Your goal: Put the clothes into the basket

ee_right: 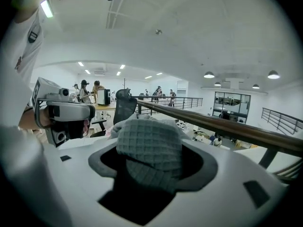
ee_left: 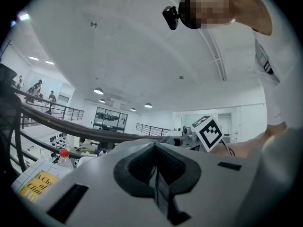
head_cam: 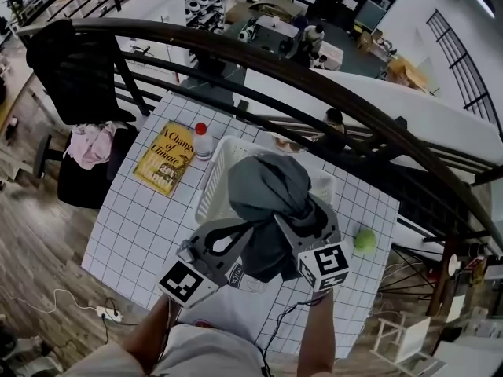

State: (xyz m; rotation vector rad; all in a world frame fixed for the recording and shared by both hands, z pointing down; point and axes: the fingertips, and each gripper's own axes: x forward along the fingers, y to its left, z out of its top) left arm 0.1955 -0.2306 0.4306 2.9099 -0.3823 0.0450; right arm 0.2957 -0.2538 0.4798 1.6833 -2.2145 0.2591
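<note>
A grey waffle-knit garment point(head_cam: 267, 191) hangs bunched over the white slatted basket point(head_cam: 214, 181) on the gridded table point(head_cam: 134, 234). Both grippers hold it from the near side. My left gripper point(head_cam: 245, 234) is shut, and a thin edge of the cloth point(ee_left: 160, 189) is pinched between its pads. My right gripper point(head_cam: 292, 225) is shut on a thick fold of the garment point(ee_right: 149, 145), which bulges up out of its jaws. The lower part of the garment drapes between the two grippers and hides the basket's near rim.
A yellow book point(head_cam: 164, 156) and a red-capped bottle point(head_cam: 202, 140) lie left of the basket. A green ball point(head_cam: 365, 240) sits at the table's right. A dark railing point(head_cam: 314, 85) runs behind the table. A black chair with pink cloth point(head_cam: 90, 144) stands at the left.
</note>
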